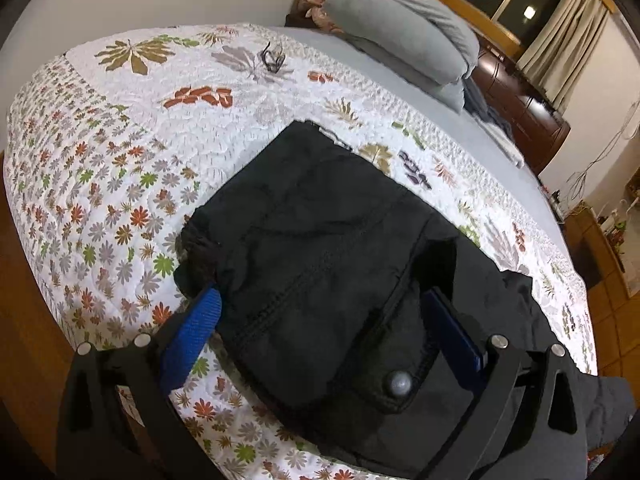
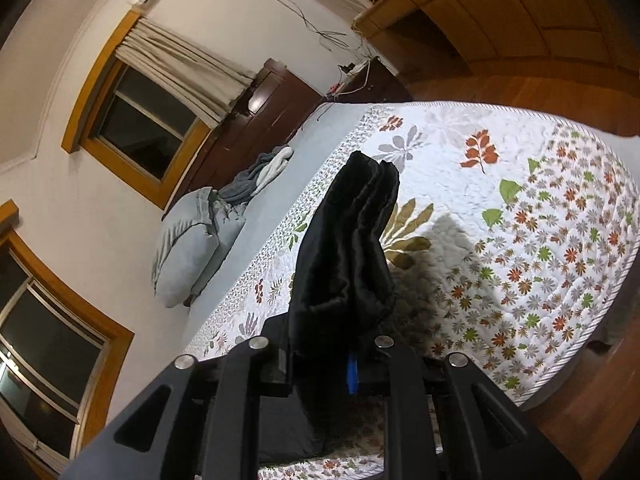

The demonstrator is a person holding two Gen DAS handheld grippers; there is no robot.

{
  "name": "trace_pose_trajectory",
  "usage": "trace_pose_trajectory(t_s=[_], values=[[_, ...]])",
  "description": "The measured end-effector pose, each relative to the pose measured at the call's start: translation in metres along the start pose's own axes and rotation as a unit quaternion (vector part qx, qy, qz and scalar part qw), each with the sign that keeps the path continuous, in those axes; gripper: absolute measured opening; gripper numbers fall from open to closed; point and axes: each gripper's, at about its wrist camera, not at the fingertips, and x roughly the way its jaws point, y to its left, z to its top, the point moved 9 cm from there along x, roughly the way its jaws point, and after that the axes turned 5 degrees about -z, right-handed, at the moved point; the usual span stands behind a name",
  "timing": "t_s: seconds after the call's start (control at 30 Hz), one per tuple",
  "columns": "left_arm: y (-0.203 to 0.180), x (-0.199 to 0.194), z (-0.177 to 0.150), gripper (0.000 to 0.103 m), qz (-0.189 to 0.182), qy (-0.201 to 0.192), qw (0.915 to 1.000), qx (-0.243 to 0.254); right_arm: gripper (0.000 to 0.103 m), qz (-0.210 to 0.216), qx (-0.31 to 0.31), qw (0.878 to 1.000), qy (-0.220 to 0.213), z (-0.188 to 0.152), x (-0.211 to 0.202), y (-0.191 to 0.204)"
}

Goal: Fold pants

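Mid-fold — one end lifted, the waist pinned flat.

Left wrist: our left gripper (image 1: 320, 312) stands wide over the black pants (image 1: 320, 240) on the quilt (image 1: 120, 160). Right wrist: our right gripper (image 2: 320, 360) pinches a bunched end aloft — next, we judge, carry it over and lay it square.

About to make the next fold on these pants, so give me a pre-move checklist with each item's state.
1. Right gripper shut on the pants: ok, black cloth clamped and lifted.
2. Left gripper open around the waistband: ok, fingers straddle the cloth.
3. Pants flat under the left gripper: not ok, wrinkled.
4. Glasses away from the pants: ok.
5. Quilt beside the lifted cloth free: ok.
6. Leg ends aligned: cannot tell.
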Motion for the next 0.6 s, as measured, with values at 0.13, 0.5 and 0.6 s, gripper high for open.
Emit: trace_pose_trajectory(t_s=[0.13,0.5,0.6], values=[[-0.002,0.001,-0.001,0.1,0.015,0.003,0.9998,0.015,0.018,-0.006,-0.014,1.0,-0.004,-0.001,-0.004,0.013],[0.001,-0.001,0.0,0.1,0.003,-0.004,1.0,0.002,0.018,-0.017,-0.079,0.997,-0.017,-0.007,-0.012,0.065],[0.001,-0.001,0.0,0.1,-0.001,-0.004,1.0,0.001,0.018,-0.02,-0.09,0.996,-0.019,-0.008,-0.012,0.075]])
